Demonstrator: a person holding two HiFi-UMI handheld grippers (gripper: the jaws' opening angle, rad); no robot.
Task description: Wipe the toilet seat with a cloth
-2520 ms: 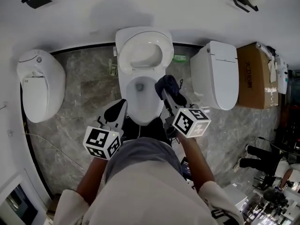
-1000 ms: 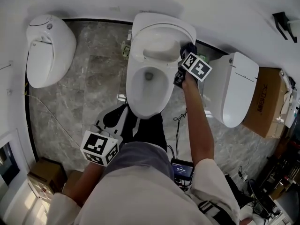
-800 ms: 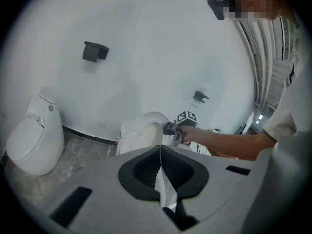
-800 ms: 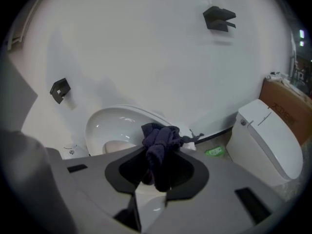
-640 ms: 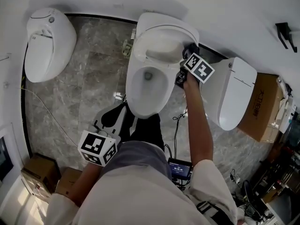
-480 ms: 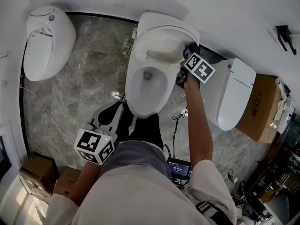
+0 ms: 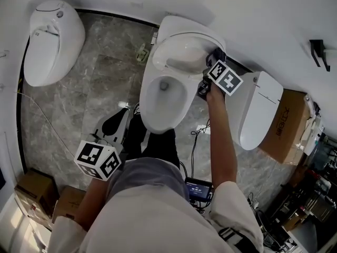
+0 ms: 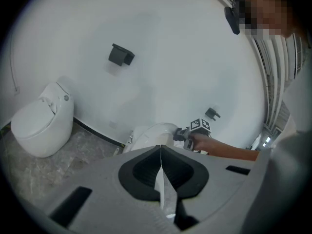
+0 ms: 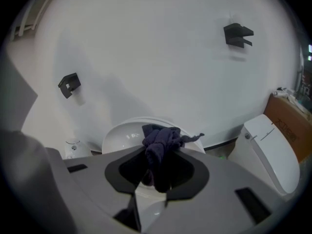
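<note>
Nearest, the left gripper (image 7: pixel 117 124) hangs over the veined grey stone floor (image 7: pixel 79 104), its black fingers (image 8: pixel 141 167) pressed together on nothing. Farther off, the right gripper (image 7: pixel 213 62) pinches a crumpled dark-blue cloth (image 9: pixel 163 139) at the right rim of the glossy white oval toilet seat (image 7: pixel 179 49), which stands raised.

We count three toilets: left toilet (image 7: pixel 52 36), middle toilet (image 7: pixel 181 49), right toilet (image 7: pixel 258 112). Two grippers: left gripper (image 8: pixel 161 150) and right gripper (image 9: pixel 156 152). Each carries one cube, so two marker cubes (image 7: pixel 98 160). One cloth (image 9: pixel 163 136), dark. Three cardboard boxes (image 7: pixel 292 125): one at right, two at bottom left. Two black wall brackets (image 9: pixel 238 34) in the right gripper view. One small screen (image 7: pixel 199 188) on the floor.
</note>
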